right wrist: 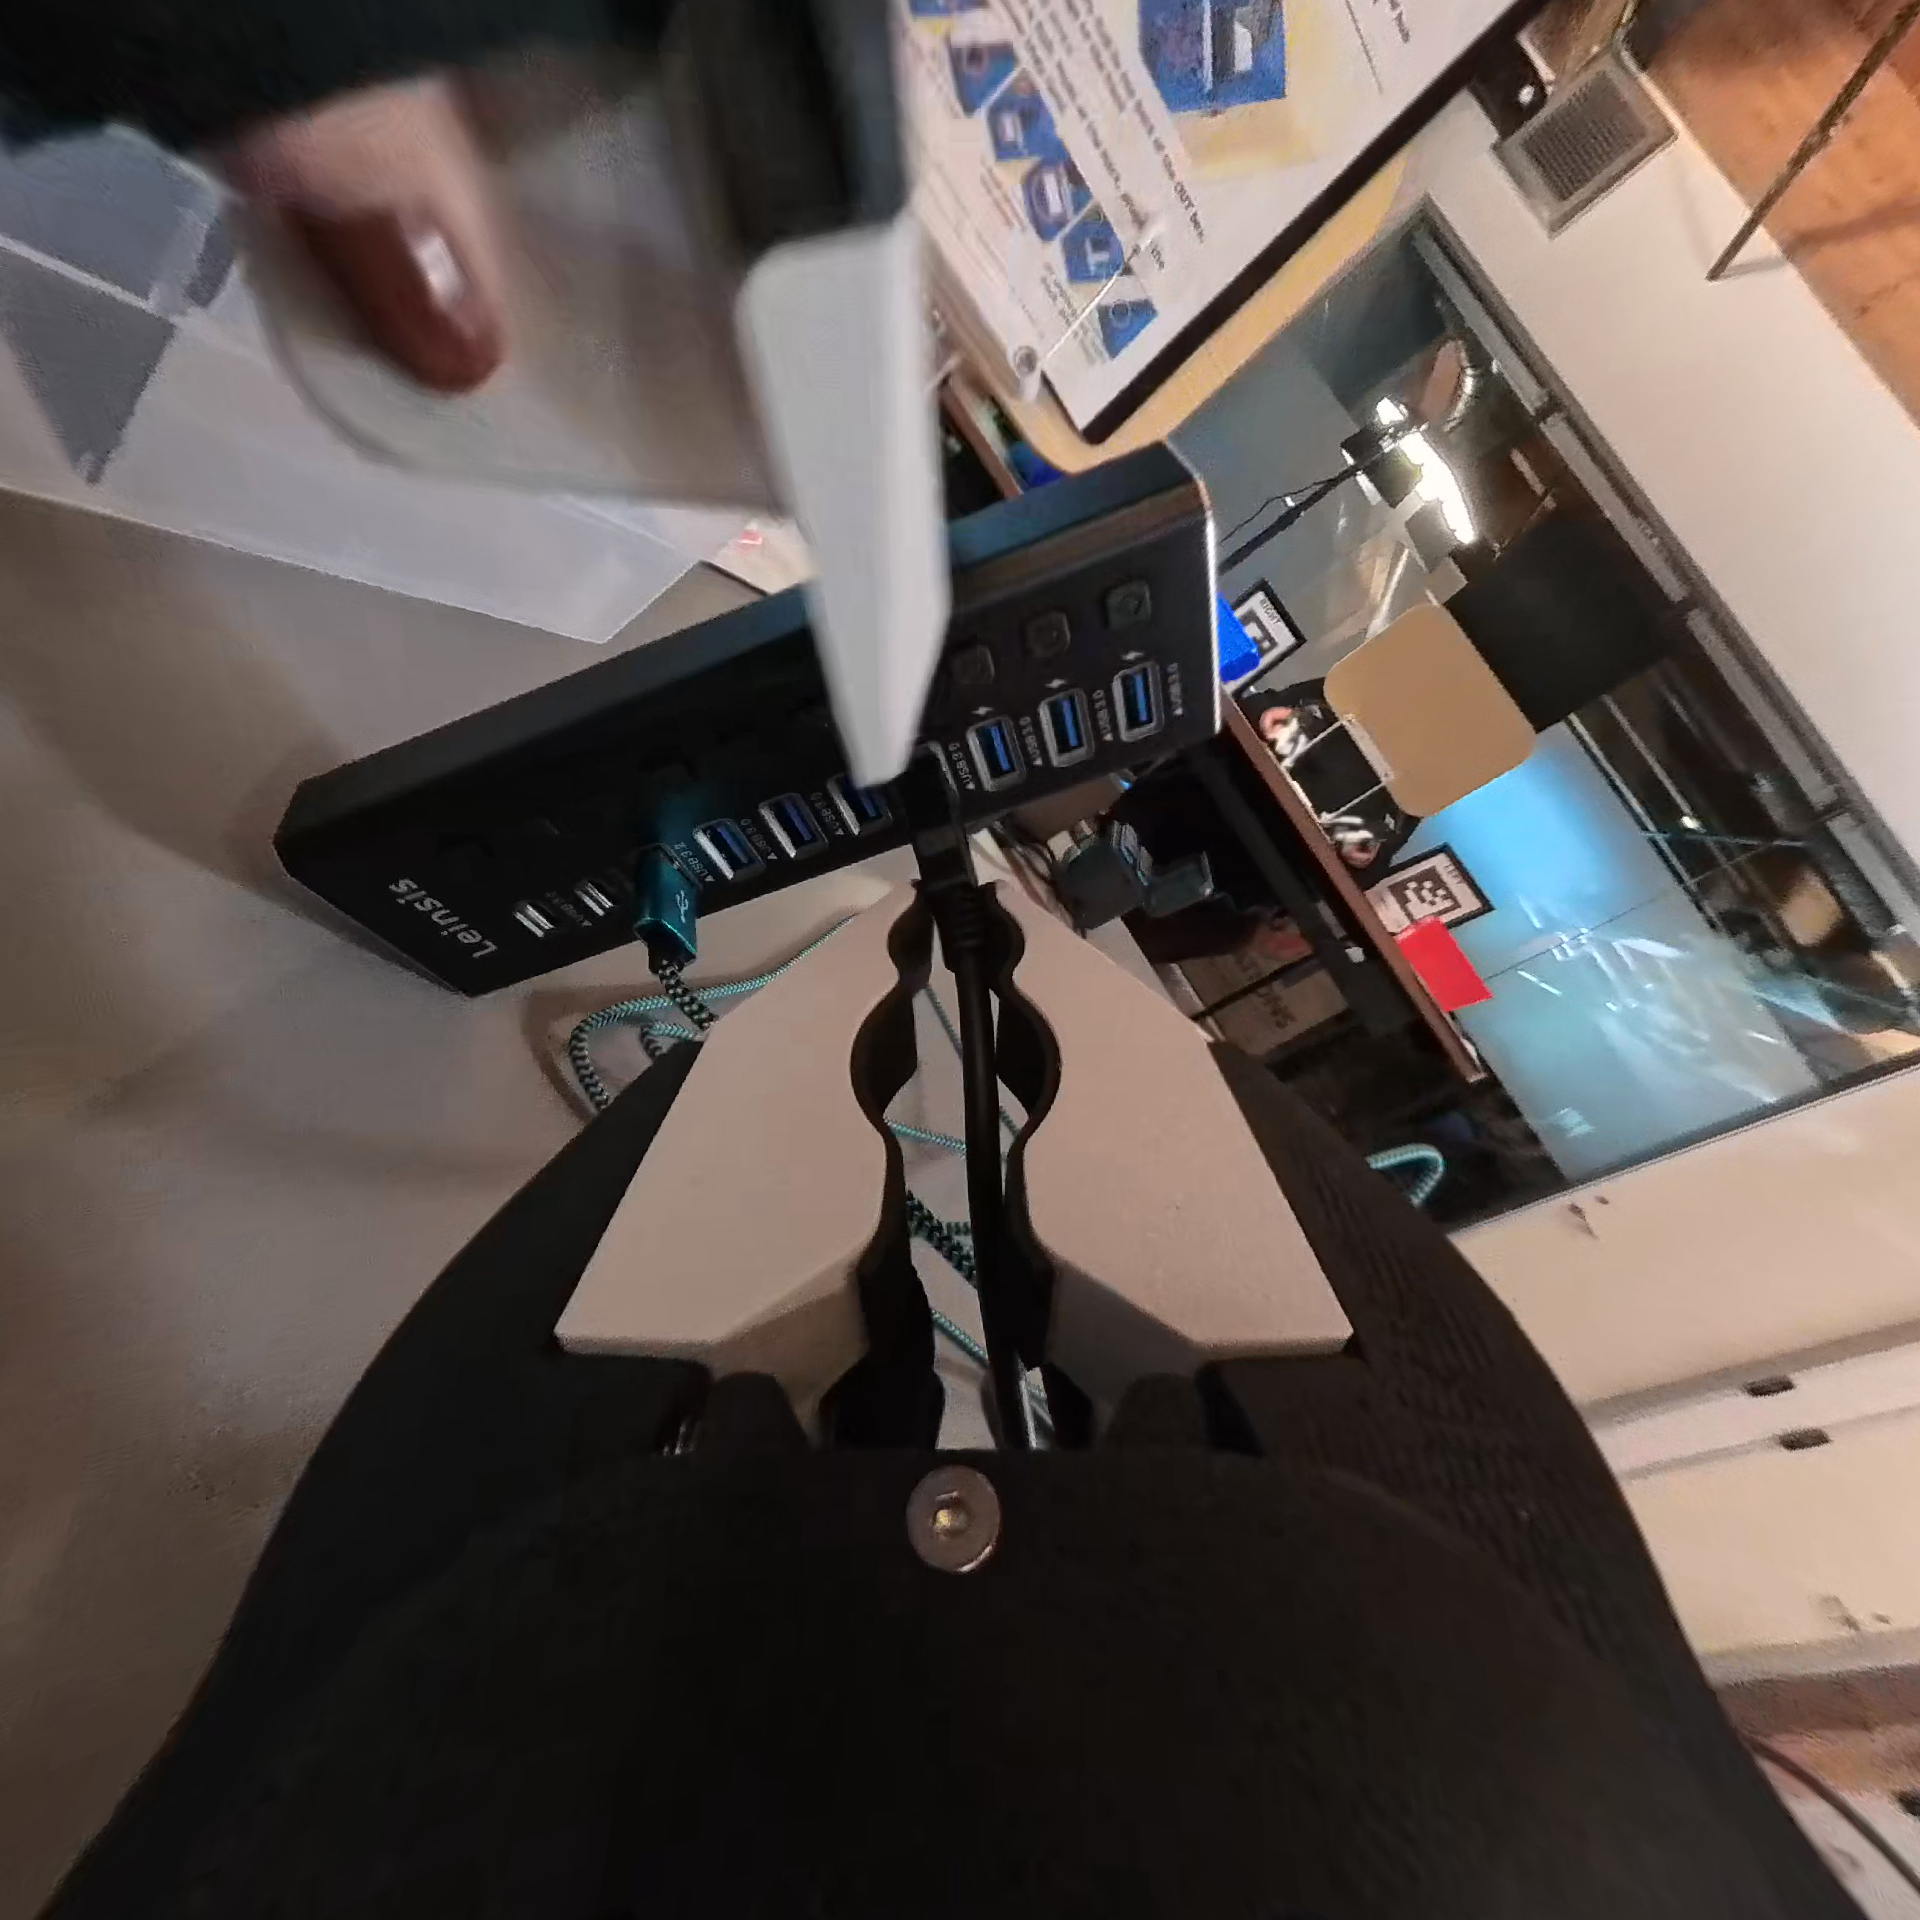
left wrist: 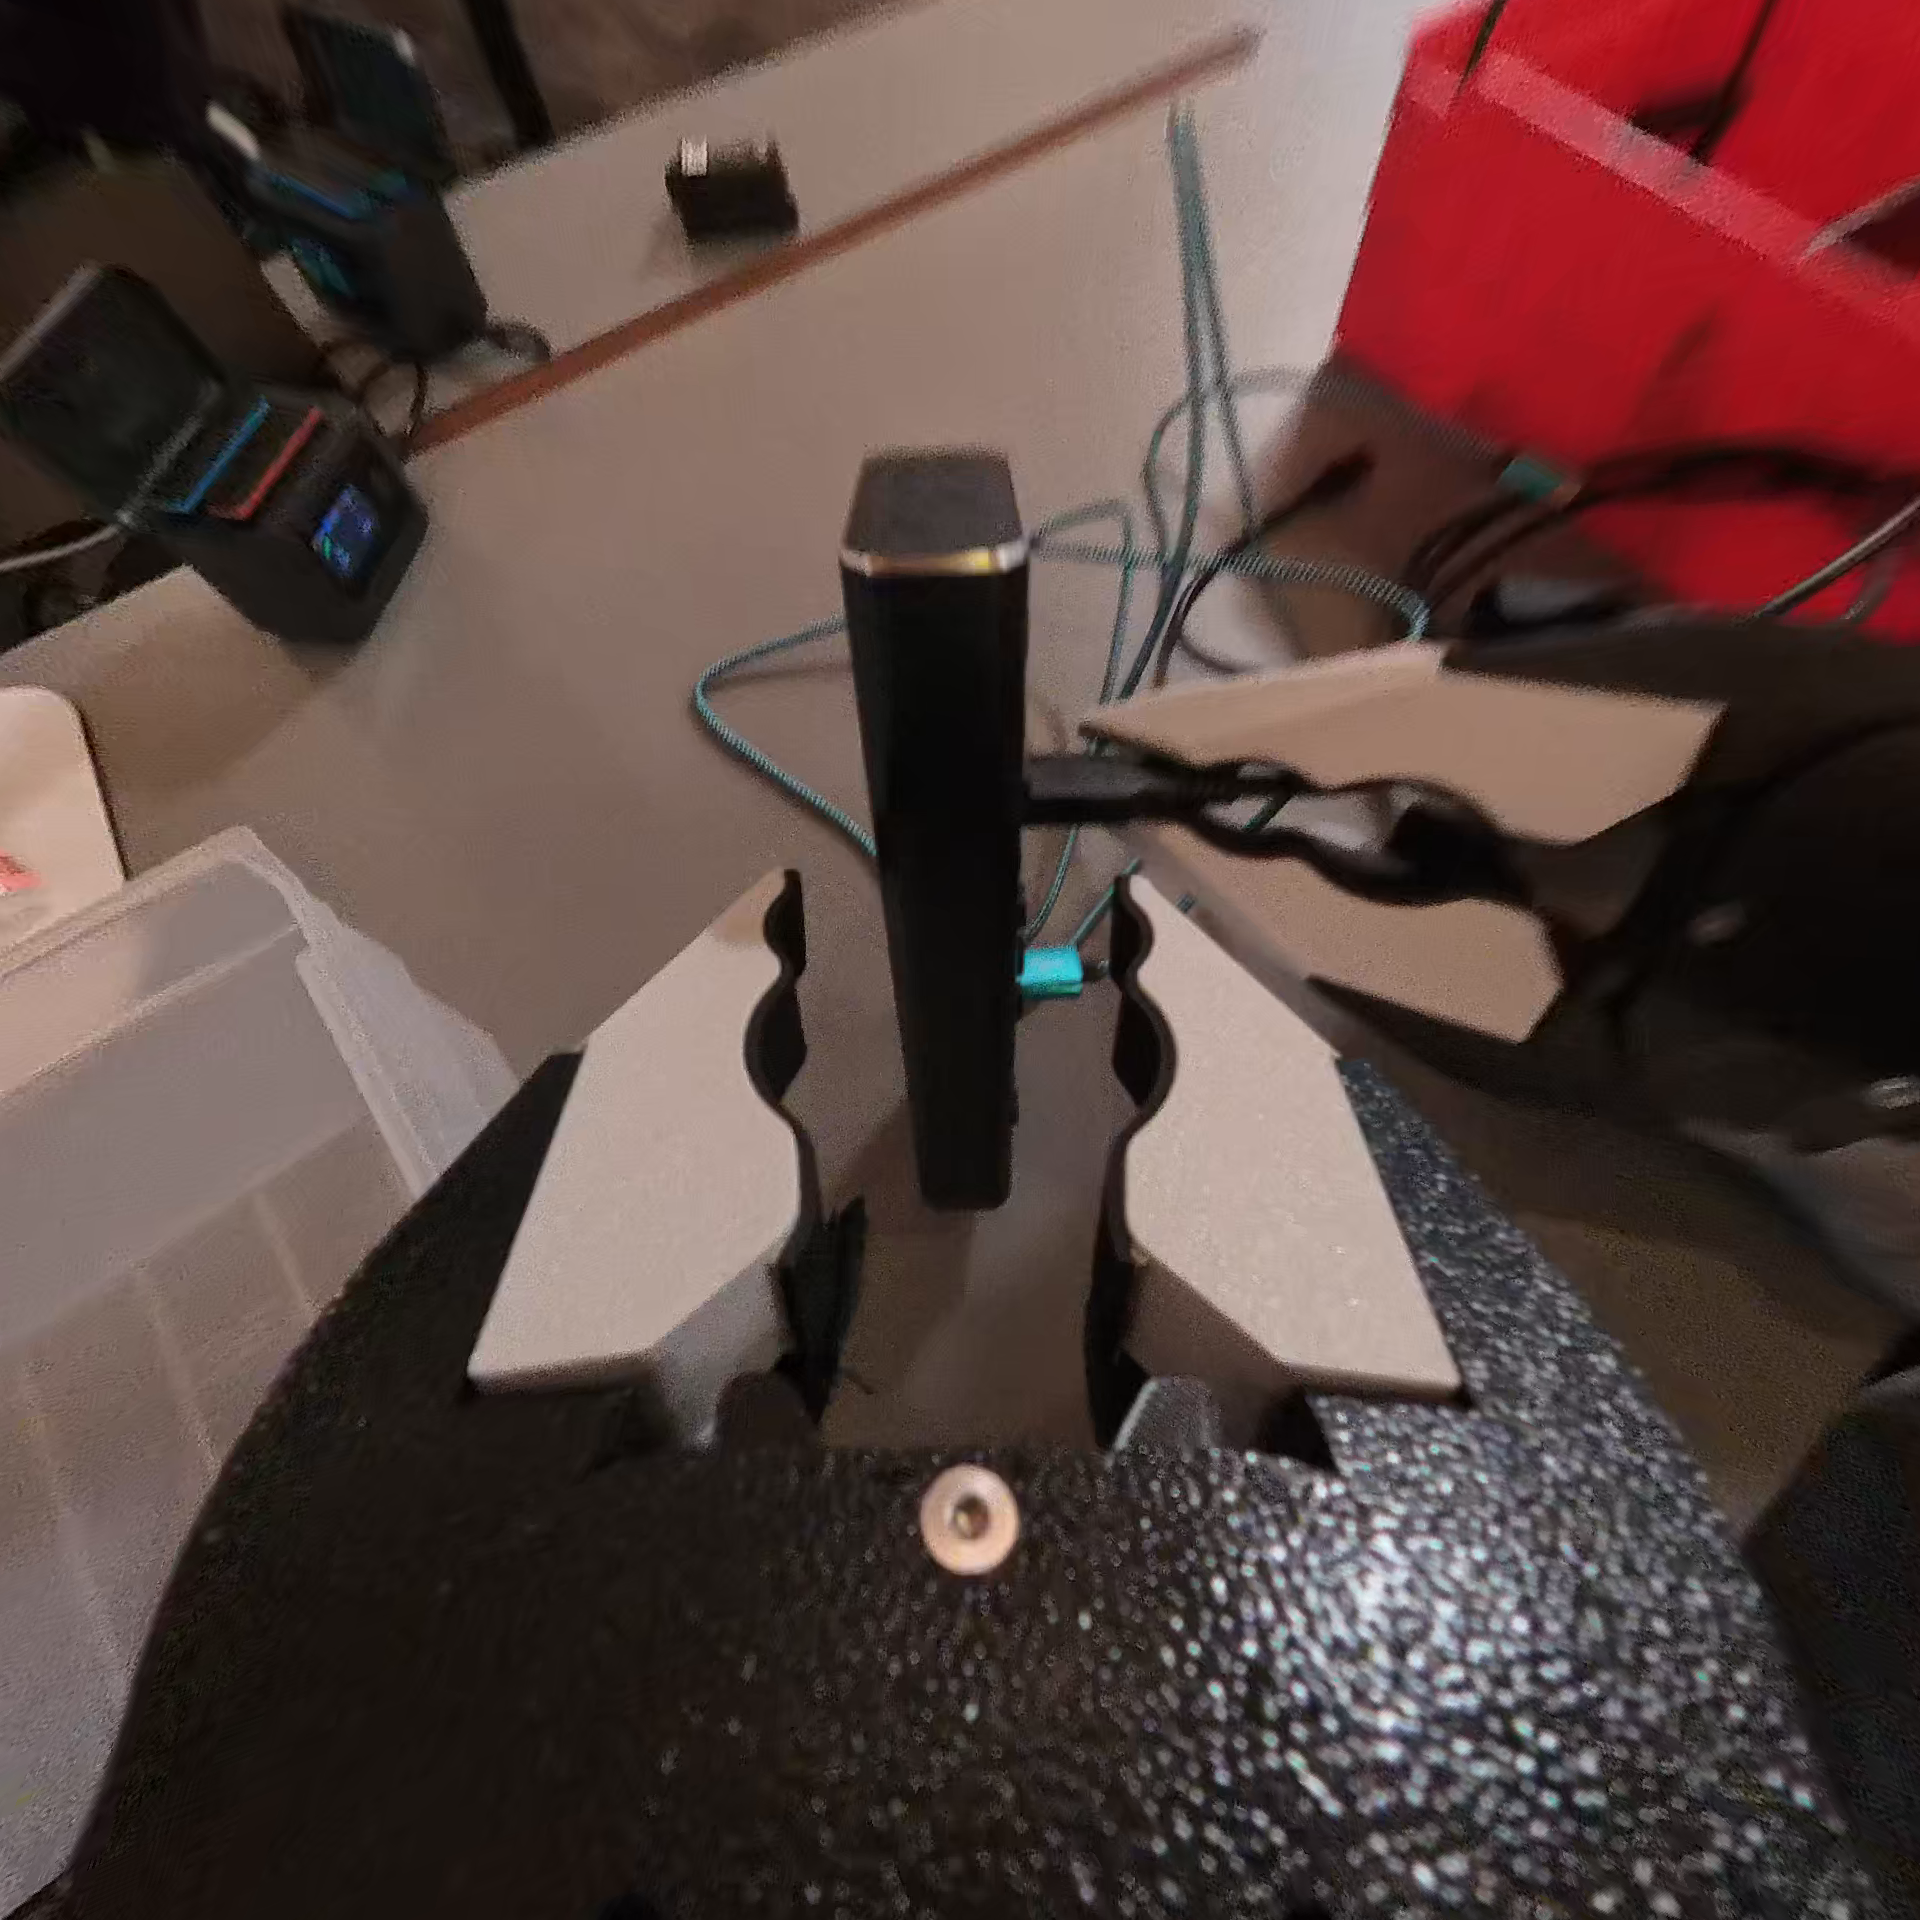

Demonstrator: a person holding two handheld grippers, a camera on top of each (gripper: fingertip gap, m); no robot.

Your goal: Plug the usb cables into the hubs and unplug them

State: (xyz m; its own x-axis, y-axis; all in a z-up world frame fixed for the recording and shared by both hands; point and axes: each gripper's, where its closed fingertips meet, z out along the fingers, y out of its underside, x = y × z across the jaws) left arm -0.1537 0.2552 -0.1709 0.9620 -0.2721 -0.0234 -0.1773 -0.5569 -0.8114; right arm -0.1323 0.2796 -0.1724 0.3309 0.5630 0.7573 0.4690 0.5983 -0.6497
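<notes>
Nearest the lens in the left wrist view, the left gripper (left wrist: 956,904) shows its black speckled body and two pale fingers spread wide, the black hub (left wrist: 940,831) standing on edge in the gap between them; neither finger visibly presses its sides, so the tool holds nothing. The hub's lower end rests on the pale table (left wrist: 582,665), and whether its base is propped by anything cannot be made out. From the right, the right gripper (left wrist: 1117,795) reaches in level, its fingers closed on the black usb cable (left wrist: 1081,790) just behind the plug, which sits at the hub's side face. In the right wrist view the same cable (right wrist: 977,1091) runs up between the nearly closed fingers to the row of blue ports; the plug's tip is hidden behind a pale finger of the left gripper (right wrist: 862,499), so how deep it is seated cannot be told. A teal braided cable (right wrist: 665,914) is plugged in farther along the hub (right wrist: 582,769). A blurred hand (right wrist: 395,260) appears at upper left, and a red sleeve (left wrist: 1621,239) is cut off by the frame edge.
</notes>
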